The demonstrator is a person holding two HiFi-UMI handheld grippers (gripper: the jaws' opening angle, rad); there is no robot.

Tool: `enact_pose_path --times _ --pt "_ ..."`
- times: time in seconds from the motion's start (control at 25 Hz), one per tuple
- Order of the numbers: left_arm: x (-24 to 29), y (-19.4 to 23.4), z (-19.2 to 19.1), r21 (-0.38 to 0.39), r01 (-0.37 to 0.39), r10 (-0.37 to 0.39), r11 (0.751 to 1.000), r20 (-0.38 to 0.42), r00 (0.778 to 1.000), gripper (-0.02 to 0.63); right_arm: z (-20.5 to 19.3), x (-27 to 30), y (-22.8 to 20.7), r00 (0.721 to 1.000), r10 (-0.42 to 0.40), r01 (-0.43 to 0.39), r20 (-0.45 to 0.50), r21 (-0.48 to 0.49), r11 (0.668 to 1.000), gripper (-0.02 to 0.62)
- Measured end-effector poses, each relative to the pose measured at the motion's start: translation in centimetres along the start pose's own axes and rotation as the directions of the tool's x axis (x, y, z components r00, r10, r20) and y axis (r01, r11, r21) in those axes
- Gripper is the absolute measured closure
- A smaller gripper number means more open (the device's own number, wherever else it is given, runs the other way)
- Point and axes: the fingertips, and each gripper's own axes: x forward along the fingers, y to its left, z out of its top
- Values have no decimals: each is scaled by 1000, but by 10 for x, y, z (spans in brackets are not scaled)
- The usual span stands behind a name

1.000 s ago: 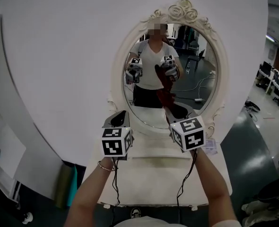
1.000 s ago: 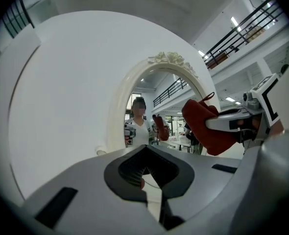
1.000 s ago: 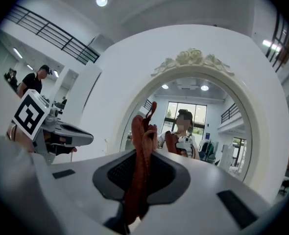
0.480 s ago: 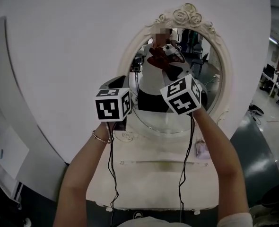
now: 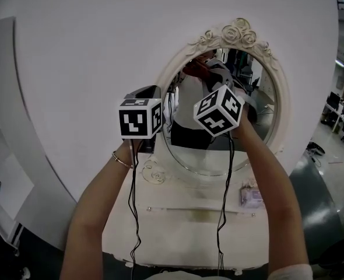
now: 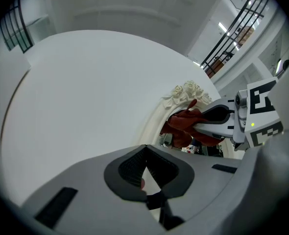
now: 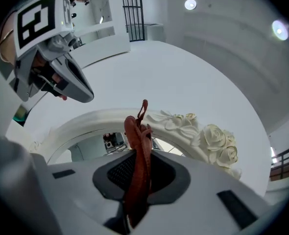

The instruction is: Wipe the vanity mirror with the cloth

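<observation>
A: Where is the cloth at this moment?

B: Pinched between the jaws of the right gripper, held high at the top of the vanity mirror, just under the carved roses on its frame.

A: Is it on the glass?

B: Probably, since the tip sits right at the upper edge, but no view shows the contact plainly.

A: And the left gripper?

B: Its jaws are together with nothing in them. It hovers beside the frame's left side, touching nothing.

A: So how far along is the job?

B: I'd judge it mid-wipe. The cloth is only at the top — the middle and lower glass, down toward the desk, look left to do. No streaks or cleaned patches are visible.
</observation>
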Motion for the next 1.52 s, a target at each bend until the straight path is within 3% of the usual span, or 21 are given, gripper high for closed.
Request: enact_pose_path --times 0.32,0.92,1.12,1.52 --pt "-1 -1 -24 -44 10 -11 999 -10 1000 601 -1 15 31 1000 8 -8 -4 -28 1000 534" --pt "-4 1 -108 -81 -5 -5 997 -128 992 601 -13 18 116 991 133 -129 27 -109 986 534" --pt "-11 1 -150 -113 -11 -10 993 -183 983 601 -28 14 153 968 242 -236 59 -94 967 534" --pt "-21 -10 -242 -162 -14 -37 987 -303 952 601 -71 6 235 916 399 -387 45 -166 907 534"
